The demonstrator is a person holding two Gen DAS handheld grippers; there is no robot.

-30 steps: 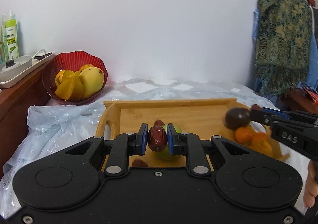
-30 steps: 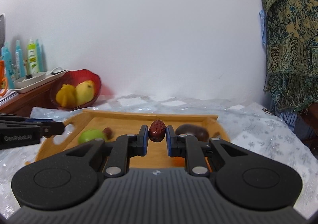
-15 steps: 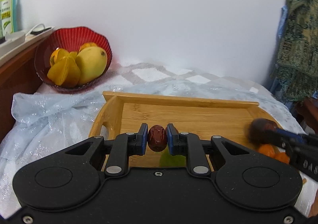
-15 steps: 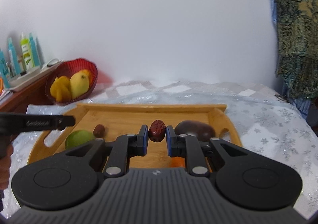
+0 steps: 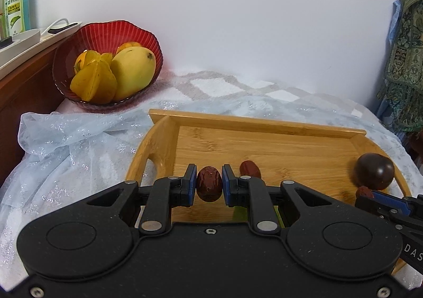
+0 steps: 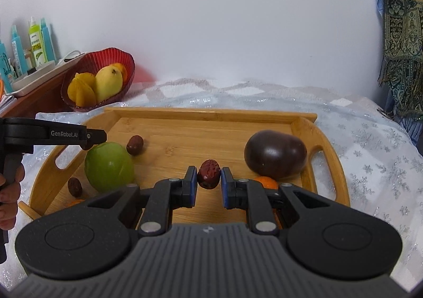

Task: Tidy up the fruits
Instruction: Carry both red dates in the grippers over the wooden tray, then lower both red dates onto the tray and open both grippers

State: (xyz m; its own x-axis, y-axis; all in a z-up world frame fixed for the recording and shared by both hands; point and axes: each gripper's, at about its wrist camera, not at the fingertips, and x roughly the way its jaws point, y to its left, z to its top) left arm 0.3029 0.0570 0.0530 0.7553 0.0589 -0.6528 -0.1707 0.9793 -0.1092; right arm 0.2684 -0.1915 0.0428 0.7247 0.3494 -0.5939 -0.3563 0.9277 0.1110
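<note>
My left gripper (image 5: 209, 185) is shut on a red date (image 5: 208, 183) above the left end of the wooden tray (image 5: 253, 123). My right gripper (image 6: 208, 179) is shut on another red date (image 6: 209, 173) above the tray's (image 6: 211, 115) front middle. On the tray lie a green fruit (image 6: 109, 166), a dark purple fruit (image 6: 275, 153), two loose dates (image 6: 134, 144) (image 6: 74, 187) and small orange fruits (image 6: 265, 182). A red bowl (image 5: 105, 33) with a mango (image 5: 133, 72) and starfruit (image 5: 93, 81) stands at the back left.
A wooden cabinet (image 5: 23, 81) at the left holds a white tray and bottles (image 5: 14, 4). A patterned cloth (image 6: 401, 33) hangs at the right. A shiny pale-blue cover (image 5: 74, 144) lies under the tray. A white wall stands behind.
Both grippers have kept hold of their dates. The left gripper has moved left toward the red bowl, which looks larger now. The right gripper has come lower and closer over the tray.
</note>
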